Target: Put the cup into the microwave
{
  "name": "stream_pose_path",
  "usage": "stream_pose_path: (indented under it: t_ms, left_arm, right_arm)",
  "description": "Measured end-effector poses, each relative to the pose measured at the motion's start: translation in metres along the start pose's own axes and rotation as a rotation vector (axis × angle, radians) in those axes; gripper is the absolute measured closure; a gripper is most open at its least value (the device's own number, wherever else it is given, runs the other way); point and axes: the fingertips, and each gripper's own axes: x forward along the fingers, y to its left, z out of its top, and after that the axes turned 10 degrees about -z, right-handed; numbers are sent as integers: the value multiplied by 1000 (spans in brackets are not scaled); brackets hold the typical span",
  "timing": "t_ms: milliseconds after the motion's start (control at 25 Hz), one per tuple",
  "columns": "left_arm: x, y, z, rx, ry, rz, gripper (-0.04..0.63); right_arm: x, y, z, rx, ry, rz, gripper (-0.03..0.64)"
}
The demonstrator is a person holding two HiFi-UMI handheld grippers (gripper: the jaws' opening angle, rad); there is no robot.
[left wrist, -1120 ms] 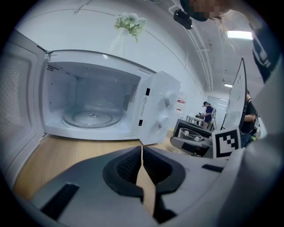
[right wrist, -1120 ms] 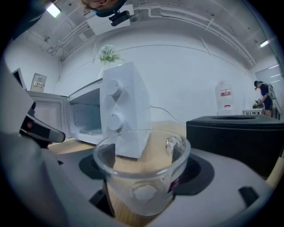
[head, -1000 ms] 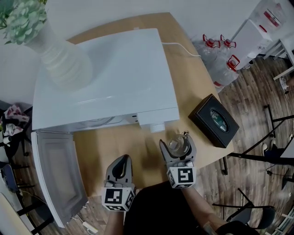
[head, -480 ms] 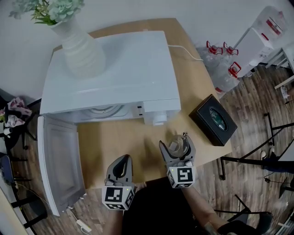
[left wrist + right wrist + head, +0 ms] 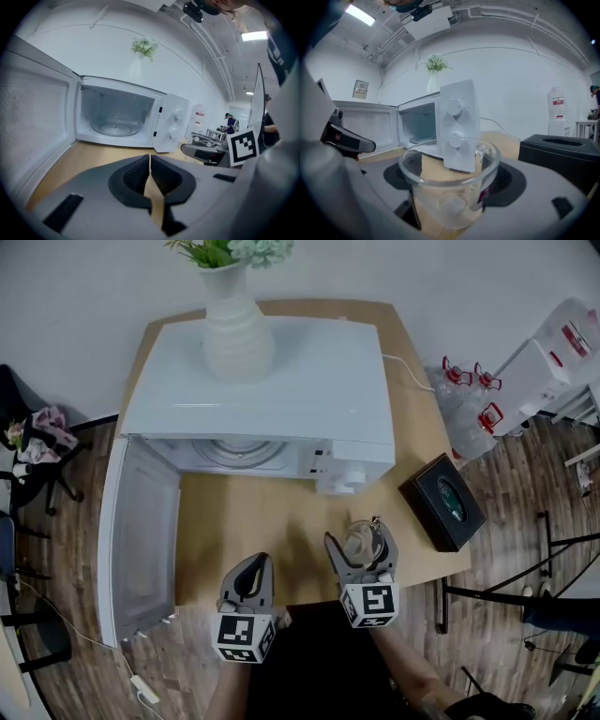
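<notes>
Figure: my 2 grippers before the open microwave.

- **Right gripper:** The right gripper has its 2 jaws closed on the clear glass cup. The cup stands upright between them, its rim above the pads. It appears to be held clear of the wooden table, though I cannot confirm this from these views.
- **Microwave:** The white microwave stands ahead of these jaws. Its control panel shows just behind the cup's rim. Its door stands open, to the left of both grippers.
- **Left gripper:** The left gripper has its jaws pressed together with nothing between them. Straight ahead of them lies the cavity with its glass turntable, well apart from the cup.
- **Surroundings:** A white vase stands on the microwave's top. A black box lies on the table, to the right of the right jaws.
</notes>
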Motion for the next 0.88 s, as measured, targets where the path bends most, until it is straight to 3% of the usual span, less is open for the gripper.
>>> stream_pose_path:
  t_ms: [880]
  left_arm:
    - [-99, 54, -13, -98, -110, 275, 584]
  right_arm:
    - [3, 123, 33, -70, -14, 295, 207]
